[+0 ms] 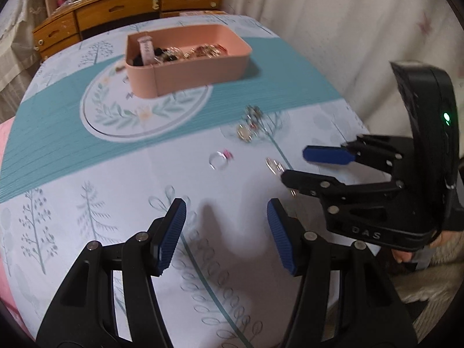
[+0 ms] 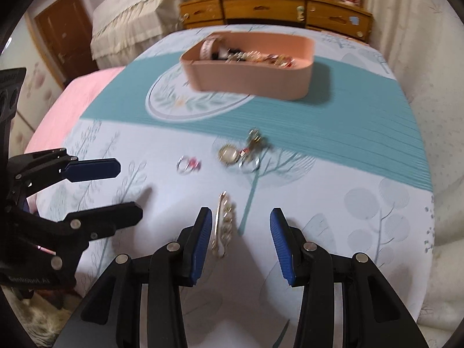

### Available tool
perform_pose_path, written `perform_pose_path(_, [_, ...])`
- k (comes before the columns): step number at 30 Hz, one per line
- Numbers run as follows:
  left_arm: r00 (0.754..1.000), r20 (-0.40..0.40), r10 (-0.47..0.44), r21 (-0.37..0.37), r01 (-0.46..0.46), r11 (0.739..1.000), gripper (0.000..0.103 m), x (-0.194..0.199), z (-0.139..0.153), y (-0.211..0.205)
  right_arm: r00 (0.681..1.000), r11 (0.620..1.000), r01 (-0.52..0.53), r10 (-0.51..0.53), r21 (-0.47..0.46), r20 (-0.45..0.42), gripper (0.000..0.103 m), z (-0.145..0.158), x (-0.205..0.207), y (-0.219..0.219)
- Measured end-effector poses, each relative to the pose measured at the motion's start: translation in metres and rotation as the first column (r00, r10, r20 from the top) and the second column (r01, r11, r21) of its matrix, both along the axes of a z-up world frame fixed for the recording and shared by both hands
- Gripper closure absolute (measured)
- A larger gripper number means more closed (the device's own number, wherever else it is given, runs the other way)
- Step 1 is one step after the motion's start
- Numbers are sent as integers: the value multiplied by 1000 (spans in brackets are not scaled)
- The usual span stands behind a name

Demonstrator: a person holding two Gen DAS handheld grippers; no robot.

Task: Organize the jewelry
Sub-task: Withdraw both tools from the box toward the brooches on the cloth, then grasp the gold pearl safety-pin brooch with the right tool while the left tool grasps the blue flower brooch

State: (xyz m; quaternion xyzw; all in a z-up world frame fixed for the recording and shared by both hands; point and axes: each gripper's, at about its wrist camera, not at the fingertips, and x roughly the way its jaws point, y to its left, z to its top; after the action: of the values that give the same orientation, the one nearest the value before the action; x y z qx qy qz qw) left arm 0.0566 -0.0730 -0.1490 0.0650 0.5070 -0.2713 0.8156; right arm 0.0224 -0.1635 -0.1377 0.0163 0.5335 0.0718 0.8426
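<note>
A pink oval box holding several jewelry pieces stands at the far side of the patterned tablecloth. Loose on the cloth lie a clear ring with a pink stone, a tangled cluster of gold pieces and a long gold chain-like clip. My left gripper is open and empty over bare cloth, nearer than the ring. My right gripper is open above the gold clip, which lies by its left pad, untouched.
A wooden dresser with clutter on top stands behind the table. Pale curtains hang on the right, and pink bedding lies past the table's left edge. A hand holds the right gripper's handle.
</note>
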Motion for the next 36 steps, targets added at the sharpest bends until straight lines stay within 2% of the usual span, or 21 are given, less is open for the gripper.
perform_pose_path(4, [1000,-5,-22,13,23,1000,48,-10,-7,-4,1000,999,-25,25,-47,0,66,-6,-4,9])
perform_pose_path(5, [1000,-6,-28,13,28,1000,48,-12,-8,-5,1000,998,-28,29,-64,5,72,-7,-3,10])
perform_pose_path(7, [999,-7,-37,13,37,999,48,-13,-9,-8,999,993,-46,48,-110,16,76,-9,-6,16])
perform_pose_path(9, [999,-6,-47,14,47,999,48,-14,-9,-11,998,991,-62,66,-123,24,91,-9,-8,19])
perform_pose_path(11, [998,-8,-60,14,60,998,48,-15,-10,-13,997,990,-63,68,-128,29,95,-7,-9,20])
perform_pose_path(22, [992,-5,-124,12,124,992,48,-14,-19,-32,998,999,42,-41,-20,46,95,-4,-26,-12])
perform_pose_path(27, [991,24,-135,27,134,991,62,-11,-23,-38,998,999,42,-42,7,54,95,-5,-30,-16])
perform_pose_path(31, [989,50,-139,40,137,990,67,-11,-23,-42,998,999,38,-40,21,57,95,-4,-30,-18])
perform_pose_path(36, [990,63,-124,43,121,992,87,-9,-24,-40,997,999,39,-41,32,64,95,-5,-32,-19])
